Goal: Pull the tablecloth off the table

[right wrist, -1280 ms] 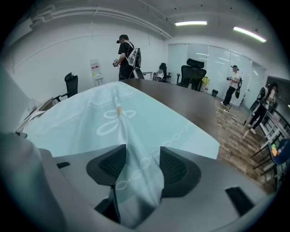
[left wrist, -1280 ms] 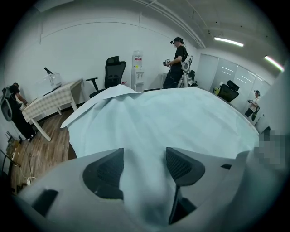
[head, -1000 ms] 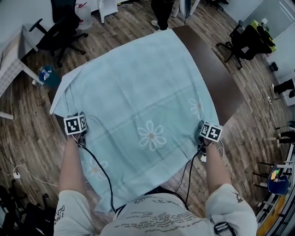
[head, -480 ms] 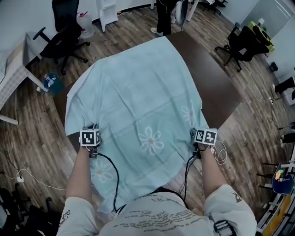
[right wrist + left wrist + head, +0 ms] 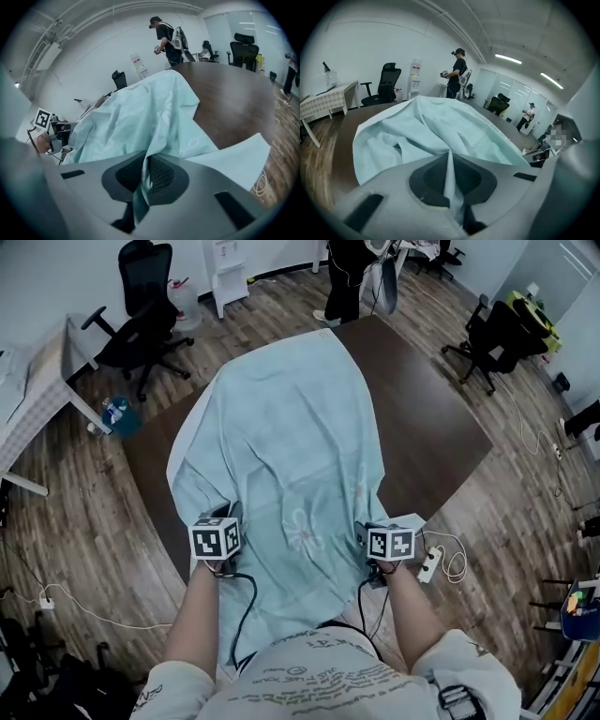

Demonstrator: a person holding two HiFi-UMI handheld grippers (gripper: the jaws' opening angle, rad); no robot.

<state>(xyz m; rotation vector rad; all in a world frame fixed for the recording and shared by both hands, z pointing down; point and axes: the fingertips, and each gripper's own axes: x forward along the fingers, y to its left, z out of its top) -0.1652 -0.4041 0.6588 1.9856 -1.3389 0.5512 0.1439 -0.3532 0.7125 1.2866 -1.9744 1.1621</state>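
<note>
Tablecloth, pale blue-green with faint white flowers, hangs by its near hem over the near edge of the tabletop and falls toward the person's chest. Just above that hem, both tongs grip it. The left tongs are clamped on a thin upright fold of the cloth, with the dark pads pressed against it from both sides. The right tongs pinch a similar fold, which trails down between the textured pads. In the head view the two marker cubes sit near each other on the cloth, one on each side of a printed flower, and black cables run back from them along the forearms.

Beyond the tongs, the cloth is gathered into a wrinkled, narrowed band that runs up the middle of the dark brown tabletop to its far end. Bare wood shows on both sides of it, widest on the right.

On the plank floor to the right of the near corner lies a white power strip with a looped cord. Farther off stand a black office chair on the left, beside a small table with a checked cover, and more dark chairs on the right. A person in dark clothes stands just beyond the far end.
</note>
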